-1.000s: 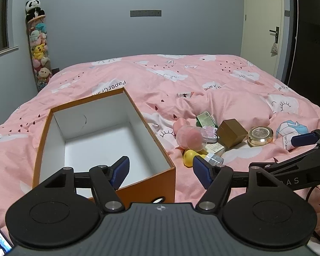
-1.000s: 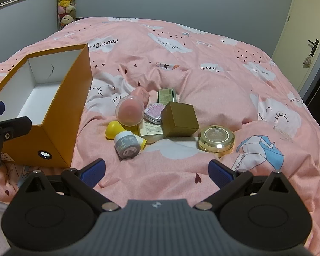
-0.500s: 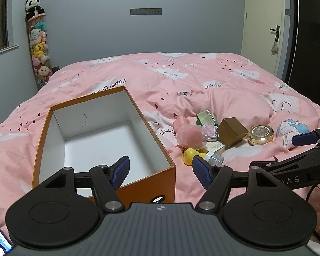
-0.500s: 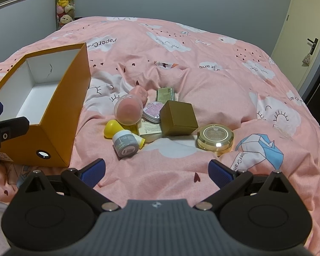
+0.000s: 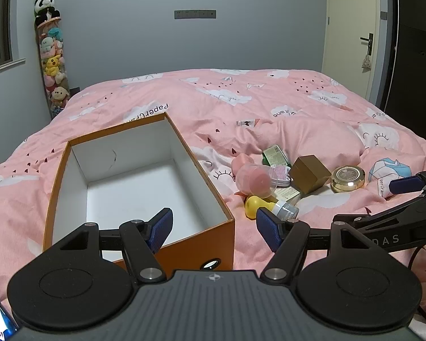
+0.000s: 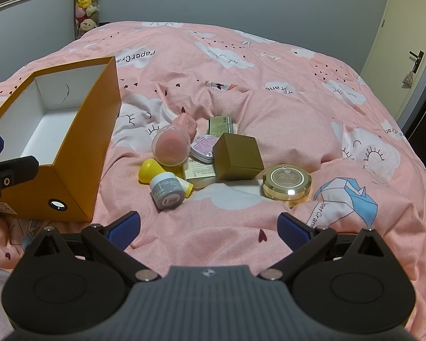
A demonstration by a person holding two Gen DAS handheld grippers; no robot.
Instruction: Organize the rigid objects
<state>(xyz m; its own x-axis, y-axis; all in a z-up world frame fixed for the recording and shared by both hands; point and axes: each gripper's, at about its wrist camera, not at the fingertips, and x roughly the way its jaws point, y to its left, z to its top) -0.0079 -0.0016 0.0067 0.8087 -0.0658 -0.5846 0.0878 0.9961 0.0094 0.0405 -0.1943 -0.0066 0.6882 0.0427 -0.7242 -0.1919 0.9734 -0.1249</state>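
Left gripper (image 5: 213,225) and right gripper (image 6: 208,226) both hang spread wide, empty. Orange rectangular cardboard box (image 5: 210,232) lies on pink patterned bedspread (image 6: 241,62), open-topped, long axis running away toward grey wall (image 5: 184,51).

Orange box (image 6: 71,153): open top, white interior, nothing inside, upright on the bed at 9 o'clock of the pile. Pile, items close together or touching: gold cube (image 6: 237,156) at centre, tilted; round gold compact (image 6: 287,181) at its 3 o'clock, lying flat, apart from it; green tin (image 6: 220,125) at 12 o'clock; pink-labelled tin (image 6: 203,147) at 9 o'clock; clear capsule (image 6: 171,145) with pink contents further left; yellow piece (image 6: 149,170) and grey jar (image 6: 167,190), tipped, at 8 o'clock.
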